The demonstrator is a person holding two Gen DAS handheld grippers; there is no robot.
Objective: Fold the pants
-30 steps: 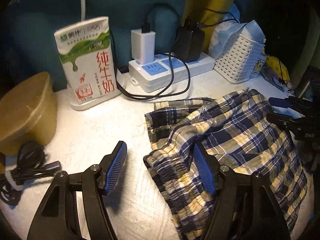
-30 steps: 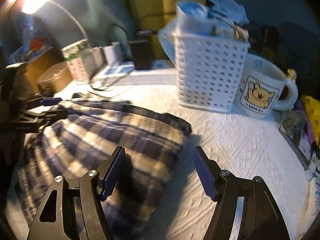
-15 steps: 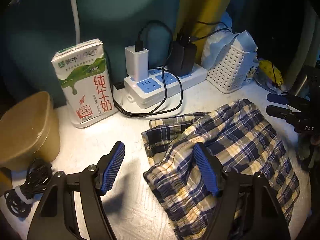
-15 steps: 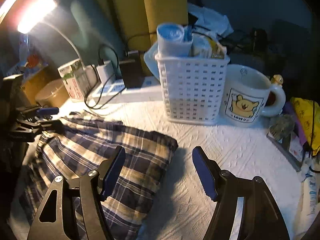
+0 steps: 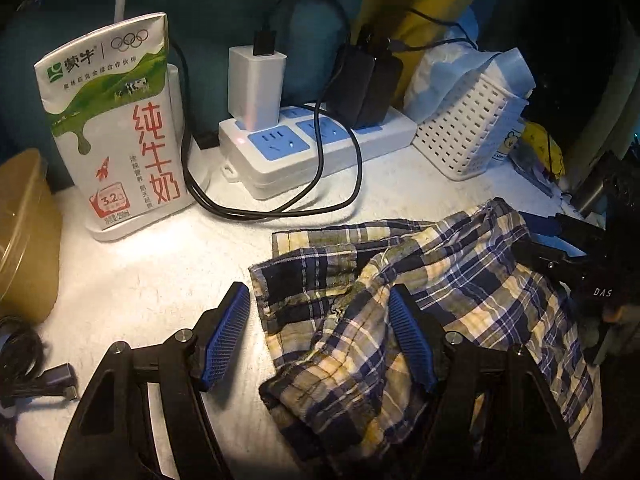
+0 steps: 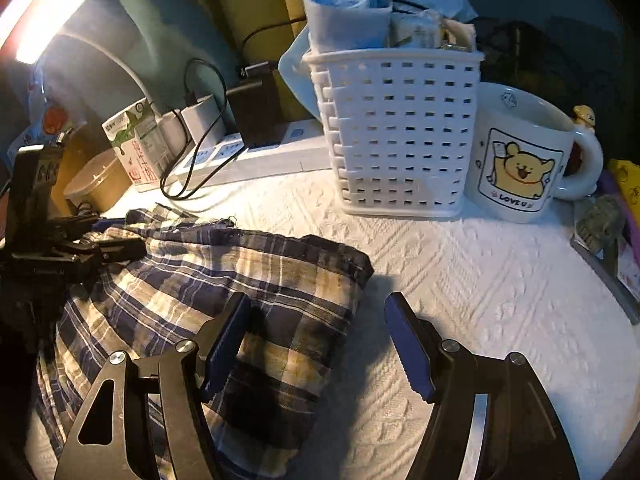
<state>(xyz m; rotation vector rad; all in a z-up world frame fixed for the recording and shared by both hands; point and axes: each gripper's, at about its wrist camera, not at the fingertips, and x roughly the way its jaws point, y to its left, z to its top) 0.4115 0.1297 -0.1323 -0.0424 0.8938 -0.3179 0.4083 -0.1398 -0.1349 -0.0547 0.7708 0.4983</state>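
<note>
The plaid pants [image 5: 420, 304] lie bunched and partly folded on the white textured cloth; they also show in the right wrist view [image 6: 224, 280]. My left gripper [image 5: 320, 340] is open and empty, straddling the pants' left edge, its right finger over the fabric. My right gripper [image 6: 316, 344] is open and empty, its left finger over the pants' right end, its right finger over bare cloth. The right gripper [image 5: 560, 248] shows at the pants' far side in the left wrist view; the left gripper [image 6: 96, 236] shows at the left in the right wrist view.
Along the back stand a milk carton [image 5: 116, 120], a power strip [image 5: 316, 148] with chargers and black cables, a white basket [image 6: 396, 132] and a bear mug [image 6: 524, 160]. A brown bowl [image 5: 24, 232] and a cable bundle [image 5: 28, 364] sit at the left.
Both grippers rose and pulled back half a second ago, then came back down closer to the pants. Both stay open; the pants have hardly moved.
</note>
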